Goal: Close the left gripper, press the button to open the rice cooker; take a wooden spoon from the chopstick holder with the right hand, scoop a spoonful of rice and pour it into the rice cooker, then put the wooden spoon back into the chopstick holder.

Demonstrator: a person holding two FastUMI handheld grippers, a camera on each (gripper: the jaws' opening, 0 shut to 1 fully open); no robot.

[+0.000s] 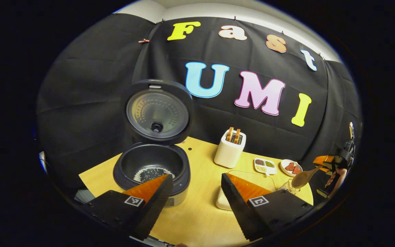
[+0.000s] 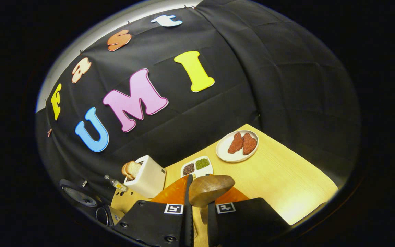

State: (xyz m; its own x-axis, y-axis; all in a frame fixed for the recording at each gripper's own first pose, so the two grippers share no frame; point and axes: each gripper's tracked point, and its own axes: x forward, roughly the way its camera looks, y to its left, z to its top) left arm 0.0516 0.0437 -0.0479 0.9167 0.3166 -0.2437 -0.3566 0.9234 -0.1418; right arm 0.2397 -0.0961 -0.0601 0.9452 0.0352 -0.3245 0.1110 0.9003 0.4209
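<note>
We see the wooden table (image 1: 201, 219) with the rice cooker (image 1: 151, 168) at its left, lid (image 1: 158, 111) upright and open, a little rice (image 1: 151, 173) in the pot. The left gripper (image 1: 194, 195) hovers near the cooker's front, fingers wide apart, holding nothing. The right gripper (image 2: 197, 206) is raised at the table's right, fingers nearly together, clamping the wooden spoon (image 2: 210, 190) by its handle, bowl forward. Right of the cooker: toaster (image 1: 229, 148) with bread, seasoning dish (image 1: 264, 165), plate (image 2: 237, 146) with two red pieces. The wire chopstick holder (image 1: 288, 187) sits below the spoon.
</note>
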